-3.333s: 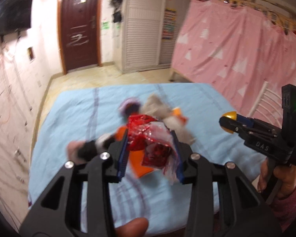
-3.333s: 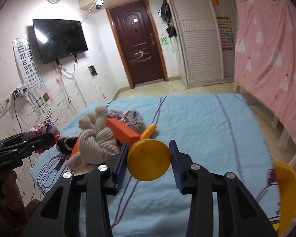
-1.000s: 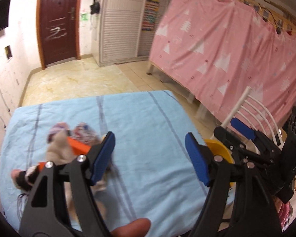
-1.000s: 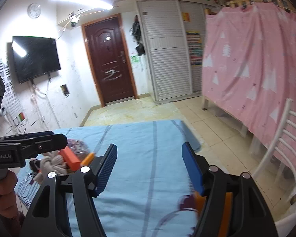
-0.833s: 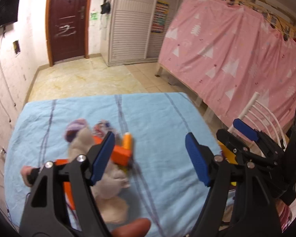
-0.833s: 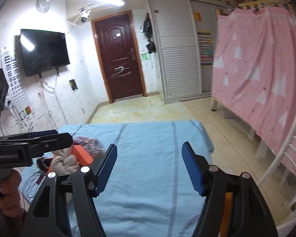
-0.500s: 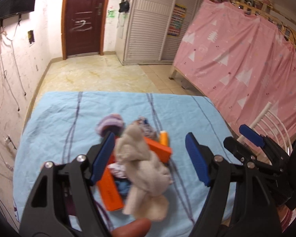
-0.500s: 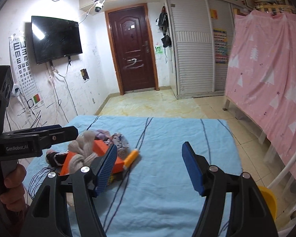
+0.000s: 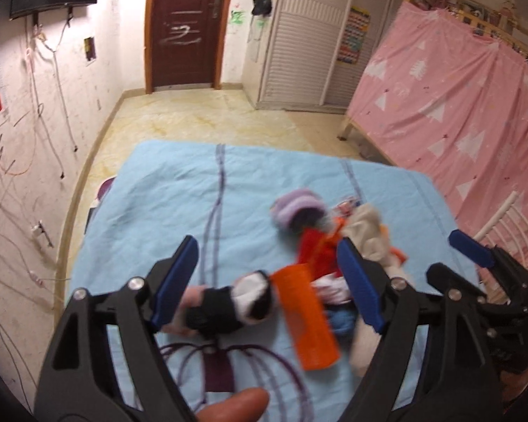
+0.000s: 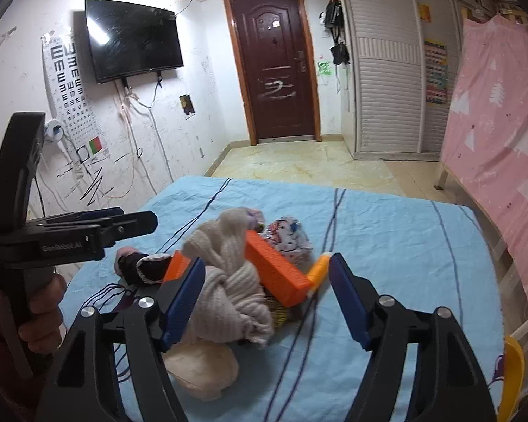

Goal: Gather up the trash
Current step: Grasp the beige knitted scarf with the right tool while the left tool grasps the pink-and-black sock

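Both tools have swung back over the pile since a second ago, each now empty.

The trash pile [image 10: 250,274] lies on the blue-covered bed [image 10: 387,232], directly ahead of both tools; the orange block [image 10: 274,269] runs diagonally, its near end pointing between the right tool [image 10: 267,299] jaws, which stand wide apart, released; the left tool [image 9: 269,281], likewise spread and holding nothing, frames a black-and-white sock [image 9: 232,304] and an orange box [image 9: 308,316]; the right tool looks nearer the block.

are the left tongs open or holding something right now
Open and empty. The left tongs have blue pads spread wide above the black and white sock and orange block.
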### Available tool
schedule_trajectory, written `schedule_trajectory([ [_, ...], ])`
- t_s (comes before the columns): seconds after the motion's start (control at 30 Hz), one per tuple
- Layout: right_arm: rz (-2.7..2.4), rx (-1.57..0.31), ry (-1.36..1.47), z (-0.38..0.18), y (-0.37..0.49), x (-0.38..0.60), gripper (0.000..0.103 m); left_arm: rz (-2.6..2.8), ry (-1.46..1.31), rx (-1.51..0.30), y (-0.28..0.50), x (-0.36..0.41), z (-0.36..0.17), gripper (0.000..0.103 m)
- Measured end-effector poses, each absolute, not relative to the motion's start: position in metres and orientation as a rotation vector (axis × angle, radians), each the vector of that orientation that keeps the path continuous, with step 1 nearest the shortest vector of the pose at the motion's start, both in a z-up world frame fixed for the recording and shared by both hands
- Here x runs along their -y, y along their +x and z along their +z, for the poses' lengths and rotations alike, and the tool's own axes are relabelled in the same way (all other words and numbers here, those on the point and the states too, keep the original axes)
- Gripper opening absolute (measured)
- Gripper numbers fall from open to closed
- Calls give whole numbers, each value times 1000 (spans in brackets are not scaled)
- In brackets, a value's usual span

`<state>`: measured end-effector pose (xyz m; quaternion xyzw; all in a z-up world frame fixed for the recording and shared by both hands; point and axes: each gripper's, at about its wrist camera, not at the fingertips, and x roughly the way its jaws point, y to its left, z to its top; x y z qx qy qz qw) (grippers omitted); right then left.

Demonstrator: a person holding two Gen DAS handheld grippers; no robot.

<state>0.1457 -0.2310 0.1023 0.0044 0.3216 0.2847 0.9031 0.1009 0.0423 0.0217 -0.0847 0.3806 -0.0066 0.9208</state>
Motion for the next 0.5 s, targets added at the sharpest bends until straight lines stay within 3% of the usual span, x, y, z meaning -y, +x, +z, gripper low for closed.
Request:
schedule_trajectory([
  [0.1,625,-680,-4,100,148,216,70,11,-167,-799,100,-54,11,86],
  [0.5,672,-749,-47,77,153,185,77,10,-157,-895,108,-72,-27,95],
])
